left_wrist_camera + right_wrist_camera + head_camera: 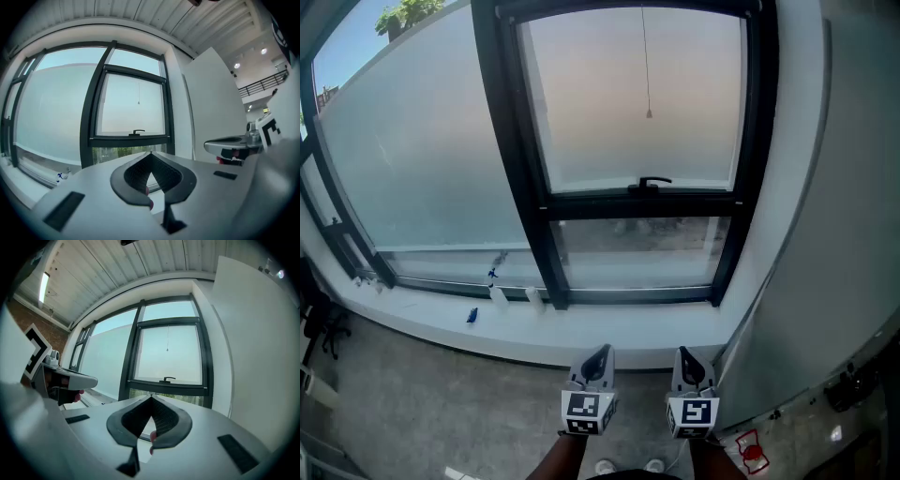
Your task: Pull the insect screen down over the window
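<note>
A black-framed window (642,202) faces me, with a black handle (654,182) on its crossbar. A thin pull cord ending in a small bead (649,114) hangs in front of the hazy upper pane. The screen itself I cannot make out. My left gripper (598,354) and right gripper (686,356) are side by side low in the head view, well short of the sill, both shut and empty. In the left gripper view, the left gripper (150,153) points at the window and the bead (138,103) hangs high above it. From the right gripper (151,397), the bead (167,350) and handle (167,379) lie straight ahead.
A white sill (516,333) runs under the window and carries small white bottles (499,296) and a blue item (472,316). A white wall panel (834,234) stands close on the right. Grey floor (412,412) lies below, with a red tag (750,452) at the lower right.
</note>
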### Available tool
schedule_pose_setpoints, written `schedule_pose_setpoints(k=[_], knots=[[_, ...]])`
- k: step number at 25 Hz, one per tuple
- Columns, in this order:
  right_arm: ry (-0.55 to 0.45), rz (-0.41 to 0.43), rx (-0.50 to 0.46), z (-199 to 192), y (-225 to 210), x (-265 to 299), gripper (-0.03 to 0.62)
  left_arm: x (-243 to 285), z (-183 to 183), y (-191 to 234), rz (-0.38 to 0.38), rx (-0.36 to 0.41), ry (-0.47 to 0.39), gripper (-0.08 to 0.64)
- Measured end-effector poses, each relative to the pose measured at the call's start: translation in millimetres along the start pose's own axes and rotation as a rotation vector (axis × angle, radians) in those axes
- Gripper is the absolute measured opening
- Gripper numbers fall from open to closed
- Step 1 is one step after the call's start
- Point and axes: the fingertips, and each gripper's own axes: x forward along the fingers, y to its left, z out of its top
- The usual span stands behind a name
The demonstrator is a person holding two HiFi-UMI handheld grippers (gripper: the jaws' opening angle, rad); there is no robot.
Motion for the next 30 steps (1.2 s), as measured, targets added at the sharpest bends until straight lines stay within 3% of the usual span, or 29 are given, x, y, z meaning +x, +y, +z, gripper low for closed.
schedule_pose_setpoints(k=[13,21,30], knots=[[-0.006,0.009,0.014,-1.5,-0.4,-3.0,0.003,-2.3,-18.8,-10.3,-0.025,0.009,0.042,0.002],[-0.018,0.031,0.009,2.0,7.2,-6.9,0.003,-7.9,-12.6,-11.7,-0.022,-0.020,0.025,0.002],[-0.009,0.026,0.009,0.7,8.9,-9.5,0.004,-12.1,-14.0,-10.2,-0.014,0.005,0.020,0.002]])
